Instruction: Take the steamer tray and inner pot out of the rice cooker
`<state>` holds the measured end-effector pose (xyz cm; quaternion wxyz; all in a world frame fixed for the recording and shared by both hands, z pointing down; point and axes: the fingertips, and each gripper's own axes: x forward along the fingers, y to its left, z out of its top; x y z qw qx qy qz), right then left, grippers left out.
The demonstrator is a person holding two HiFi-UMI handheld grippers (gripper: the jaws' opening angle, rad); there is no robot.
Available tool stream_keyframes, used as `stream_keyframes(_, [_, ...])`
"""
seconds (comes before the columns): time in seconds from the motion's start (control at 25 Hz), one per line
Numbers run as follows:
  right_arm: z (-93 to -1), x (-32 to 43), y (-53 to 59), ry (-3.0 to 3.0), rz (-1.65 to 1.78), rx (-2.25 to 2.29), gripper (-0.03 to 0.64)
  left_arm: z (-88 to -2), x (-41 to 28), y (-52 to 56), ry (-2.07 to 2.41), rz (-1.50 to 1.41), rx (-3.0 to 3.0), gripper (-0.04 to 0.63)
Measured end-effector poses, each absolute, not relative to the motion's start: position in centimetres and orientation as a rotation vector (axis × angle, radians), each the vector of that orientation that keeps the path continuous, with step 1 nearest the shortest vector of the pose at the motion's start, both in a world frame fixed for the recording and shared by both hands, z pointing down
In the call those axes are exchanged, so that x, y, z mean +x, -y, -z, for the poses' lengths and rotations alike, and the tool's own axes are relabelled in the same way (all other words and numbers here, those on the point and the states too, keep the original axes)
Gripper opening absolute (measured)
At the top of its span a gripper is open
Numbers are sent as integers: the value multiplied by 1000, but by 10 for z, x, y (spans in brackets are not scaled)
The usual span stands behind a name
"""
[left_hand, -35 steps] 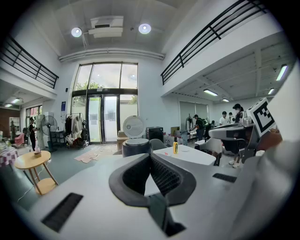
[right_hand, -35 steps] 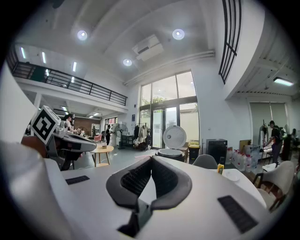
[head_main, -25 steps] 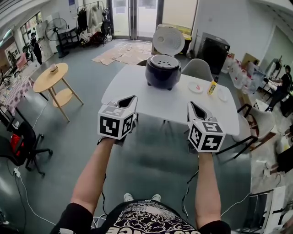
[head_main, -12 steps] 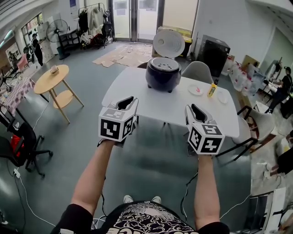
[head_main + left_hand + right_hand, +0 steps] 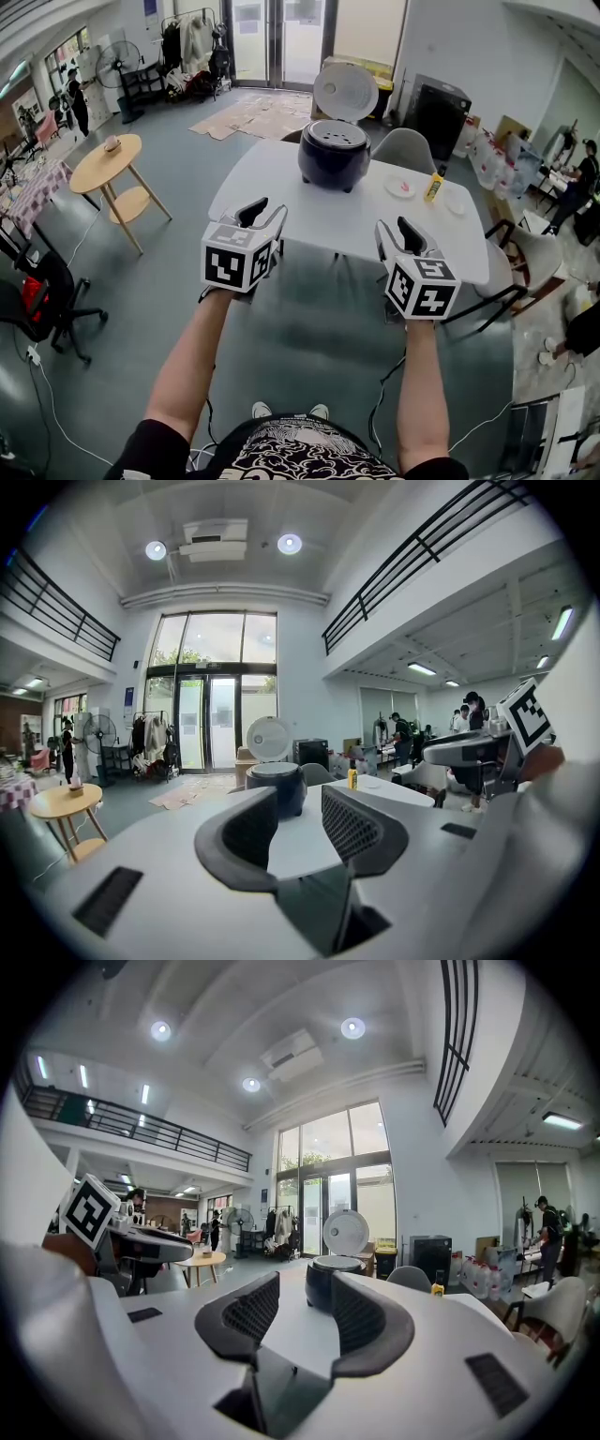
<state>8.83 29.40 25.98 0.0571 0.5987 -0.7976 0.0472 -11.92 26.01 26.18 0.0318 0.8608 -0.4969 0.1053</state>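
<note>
1. We see both grippers empty. The left gripper (image 5: 265, 214) and the right gripper (image 5: 394, 230) have their jaws partly apart and opening, with nothing between them. They hang before the near edge of the table (image 5: 281, 202), well apart from the rice cooker (image 5: 335, 155).
2. The rice cooker stands at the far side of the table with its lid (image 5: 345, 91) up. The steamer tray (image 5: 335, 134) sits in its top. The inner pot is below the tray, so we cannot see it.
3. If the jaws are too narrow at the rim, we think they may push the tray down instead of catching it.
4. If only one side takes the weight, the tray can tilt and slip out.
5. The lid stands just behind the tray. A careless lift may knock it, and it could fall shut.
6. A tight pot may drag the whole cooker toward the bottle (image 5: 434, 181) and the plate (image 5: 400, 181).
</note>
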Motion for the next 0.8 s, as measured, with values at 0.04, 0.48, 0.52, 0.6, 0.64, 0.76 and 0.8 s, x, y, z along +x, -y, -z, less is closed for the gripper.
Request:
stream_keyframes(0.04, [-260,90,-294,2418,-146,1815,178,-262,-118,-260,1534,-326,2650,159])
stream_keyframes(0.48, [-269,116,-297,2405,-164,1815,288,-265,-91,-258,1527,-328,2667,286])
stream_keyframes(0.52, [-269,119,-297,2405,-167,1819,291,-267,-86,-257,1512,-336,2676,305])
stream_keyframes(0.6, [-271,126,-295,2409,-176,1820,307,-271,-77,-256,1485,-358,2690,331])
stream_keyframes(0.64, [-272,129,-294,2411,-180,1817,315,-273,-73,-255,1479,-367,2693,344])
stream_keyframes(0.76, [-276,140,-288,2420,-189,1795,337,-276,-60,-248,1489,-382,2687,372])
stream_keyframes(0.8, [-277,143,-285,2424,-193,1789,346,-277,-56,-245,1494,-384,2685,380])
